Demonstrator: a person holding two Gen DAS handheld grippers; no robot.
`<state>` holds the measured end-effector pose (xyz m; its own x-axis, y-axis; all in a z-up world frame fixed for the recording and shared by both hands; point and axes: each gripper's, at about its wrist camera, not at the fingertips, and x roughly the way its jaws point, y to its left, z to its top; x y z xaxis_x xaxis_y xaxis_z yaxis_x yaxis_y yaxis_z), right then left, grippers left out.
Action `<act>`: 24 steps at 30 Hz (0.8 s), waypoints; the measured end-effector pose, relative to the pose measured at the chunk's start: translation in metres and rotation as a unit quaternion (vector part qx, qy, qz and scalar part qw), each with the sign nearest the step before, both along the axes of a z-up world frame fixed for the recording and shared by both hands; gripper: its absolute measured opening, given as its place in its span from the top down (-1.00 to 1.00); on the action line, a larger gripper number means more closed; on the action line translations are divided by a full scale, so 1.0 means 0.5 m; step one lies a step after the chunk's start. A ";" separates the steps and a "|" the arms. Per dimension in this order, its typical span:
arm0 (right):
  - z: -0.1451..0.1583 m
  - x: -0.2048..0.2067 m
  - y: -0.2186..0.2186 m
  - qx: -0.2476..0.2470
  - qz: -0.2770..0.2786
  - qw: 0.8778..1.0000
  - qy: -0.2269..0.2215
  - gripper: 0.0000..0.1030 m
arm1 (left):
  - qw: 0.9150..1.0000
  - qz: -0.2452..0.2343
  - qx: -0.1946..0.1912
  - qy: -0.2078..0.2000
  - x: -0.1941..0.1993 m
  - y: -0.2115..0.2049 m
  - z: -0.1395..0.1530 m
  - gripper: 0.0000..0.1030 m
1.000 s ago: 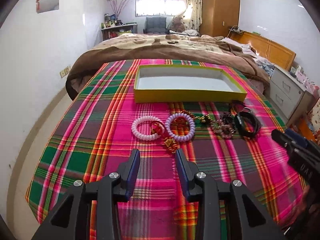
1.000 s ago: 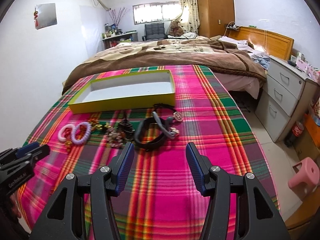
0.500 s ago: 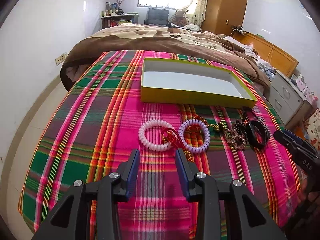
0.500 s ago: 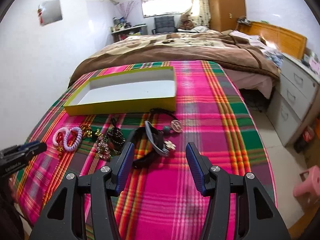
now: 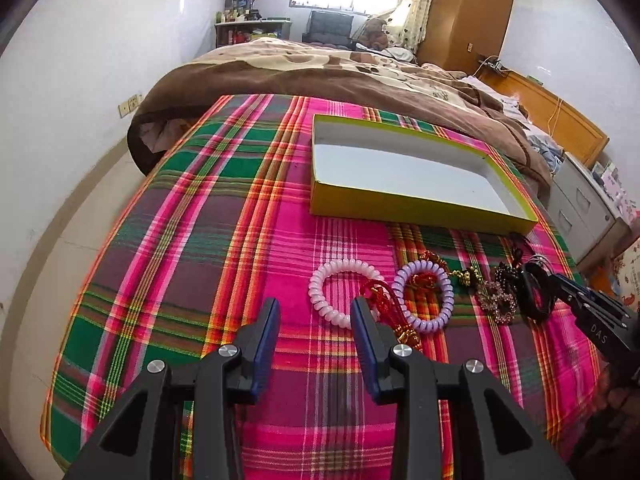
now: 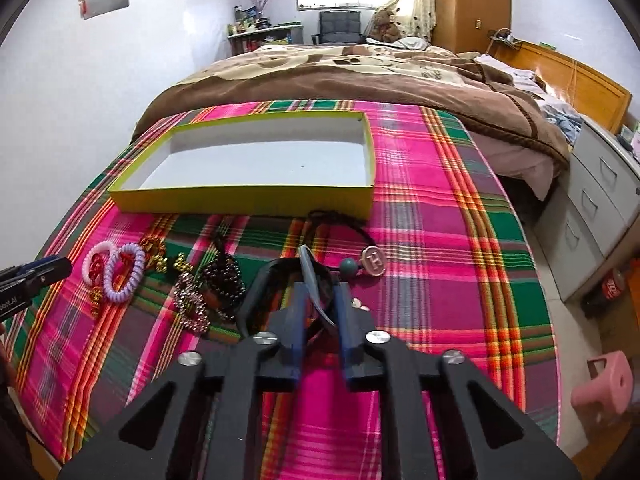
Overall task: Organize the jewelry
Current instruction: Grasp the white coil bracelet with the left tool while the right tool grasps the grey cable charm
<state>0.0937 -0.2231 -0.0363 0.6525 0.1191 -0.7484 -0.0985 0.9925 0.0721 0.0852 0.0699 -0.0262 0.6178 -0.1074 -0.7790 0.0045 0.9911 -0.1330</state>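
An empty yellow box (image 5: 420, 202) (image 6: 248, 200) lies on the plaid cloth. In front of it lie a white coil bracelet (image 5: 340, 292), a purple coil bracelet (image 5: 428, 300) (image 6: 124, 276), red and gold charms (image 5: 380, 300), dark beaded bracelets (image 6: 224, 284) and a black band with a grey strip (image 6: 264, 284). My left gripper (image 5: 316, 316) is open, just left of the white coil. My right gripper (image 6: 320, 304) has its jaws narrowed around the black band and grey strip (image 6: 314, 284).
A cord with a round "H" pendant (image 6: 374, 260) and a teal bead (image 6: 348, 266) lies right of the band. A brown-blanketed bed (image 6: 360, 72) is behind. Grey drawers (image 6: 600, 200) and a pink stool (image 6: 604, 384) stand to the right.
My right gripper has moved down and forward onto the black band and narrowed its jaws. My left gripper has moved closer to the coil bracelets and stays open.
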 end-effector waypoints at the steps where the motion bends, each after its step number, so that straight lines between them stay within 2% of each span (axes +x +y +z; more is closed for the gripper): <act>1: 0.001 0.001 -0.005 0.010 -0.001 1.000 0.001 0.94 | 1.000 0.001 -0.001 0.000 0.001 0.001 -0.001 0.30; 16: 0.070 -0.013 -0.054 0.017 -0.060 0.996 -0.065 0.95 | 1.000 -0.002 -0.020 0.023 0.049 0.036 -0.018 0.30; 21: 0.079 -0.020 -0.056 0.020 -0.059 0.995 -0.072 0.95 | 0.999 -0.018 0.002 0.034 0.064 0.017 -0.030 0.30; 24: 0.078 -0.027 -0.052 0.022 -0.056 0.996 -0.072 0.95 | 0.998 -0.028 0.032 0.036 0.067 -0.003 -0.039 0.30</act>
